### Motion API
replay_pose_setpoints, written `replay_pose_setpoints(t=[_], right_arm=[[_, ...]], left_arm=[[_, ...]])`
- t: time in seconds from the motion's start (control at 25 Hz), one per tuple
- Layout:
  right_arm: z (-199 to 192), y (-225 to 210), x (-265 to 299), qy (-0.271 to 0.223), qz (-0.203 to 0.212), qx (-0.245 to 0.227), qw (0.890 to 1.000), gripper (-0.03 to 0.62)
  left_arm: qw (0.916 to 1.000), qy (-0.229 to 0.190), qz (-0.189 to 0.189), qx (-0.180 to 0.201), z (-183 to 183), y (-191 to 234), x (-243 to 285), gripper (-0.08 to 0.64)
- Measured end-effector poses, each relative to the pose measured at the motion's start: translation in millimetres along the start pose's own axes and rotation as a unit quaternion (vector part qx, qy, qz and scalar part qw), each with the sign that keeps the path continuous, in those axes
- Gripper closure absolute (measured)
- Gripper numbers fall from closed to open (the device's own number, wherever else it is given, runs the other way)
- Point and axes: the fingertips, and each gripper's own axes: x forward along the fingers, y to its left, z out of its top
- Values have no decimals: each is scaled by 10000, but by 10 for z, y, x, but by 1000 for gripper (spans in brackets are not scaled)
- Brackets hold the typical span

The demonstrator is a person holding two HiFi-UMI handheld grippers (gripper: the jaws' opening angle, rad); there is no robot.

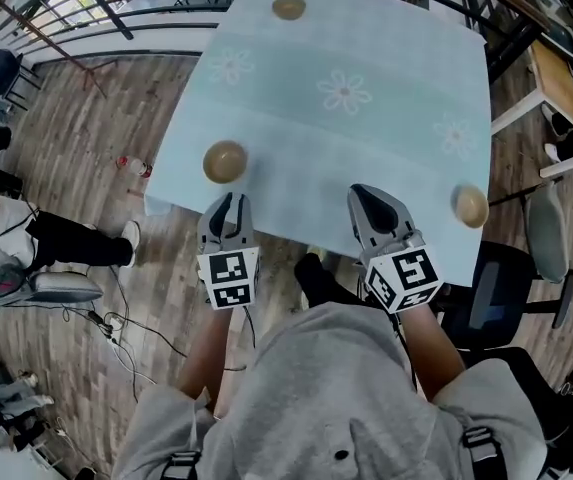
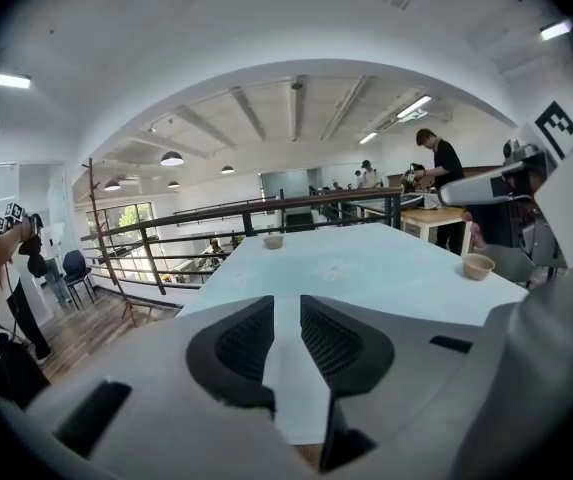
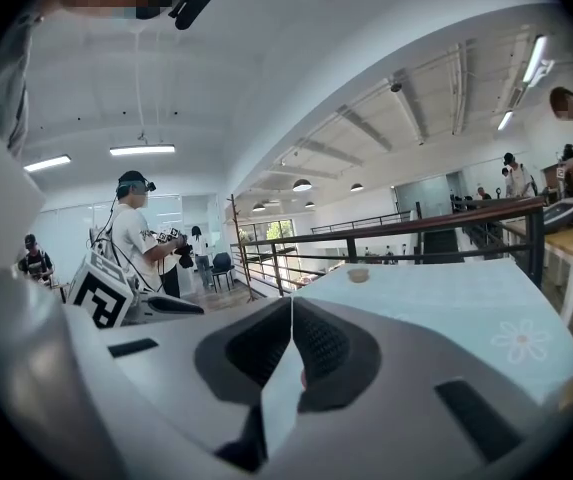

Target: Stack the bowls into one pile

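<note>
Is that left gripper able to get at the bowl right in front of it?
Probably yes. The bowl sits just ahead of the left gripper on the table, nothing lies between them, and its jaws stand apart and empty.

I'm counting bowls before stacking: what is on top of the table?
A flowered tablecloth, with three separate bowls: a far bowl, a near-left bowl and a right bowl. The cloth hides the surface beneath.

Three bowls stand on the one worktop (image 1: 386,58) — a far bowl (image 1: 288,8), a near-left bowl (image 1: 225,161) and a near-right bowl (image 1: 471,206). Its cloth bears three flower prints (image 1: 345,91). Two grippers show — the left gripper (image 1: 228,204) and the right gripper (image 1: 371,198), each with two jaws.
</note>
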Motion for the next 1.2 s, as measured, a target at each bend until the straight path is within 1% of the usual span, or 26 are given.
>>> replay_pose_setpoints(t=[0.04,0.2,0.32,0.44,0.64,0.76,0.88,0.96,1.2], right_arm=[[-20,-23,23,29,5,27,10000,565],[-75,-88,133,104,6,122,9999,565],[-99,-110,211,152,-5,185,9997,565],[-121,-135,261,205,-10,224,9995,565],[-205,-200,306,318,-55,285,9991,565],[-241,-230,342,382,-85,308,9988,565],[-264,-260,380,433,-98,319,9985,565],[-276,-270,410,458,-103,283,9985,565],[-282,-291,522,513,-95,268,9983,565]], left_arm=[[10000,52,-8,80,-24,2,53,472],[9991,246,18,341,-145,84,253,465],[9982,457,-35,386,-279,177,387,451],[9960,788,-127,394,-507,251,537,446],[9889,1323,-335,595,-802,319,785,430],[9843,1547,-399,747,-931,363,894,425],[9795,1695,-453,985,-1018,378,974,425],[9771,1763,-517,1073,-1062,377,1017,425],[9714,1983,-663,1128,-1190,383,1135,425]])
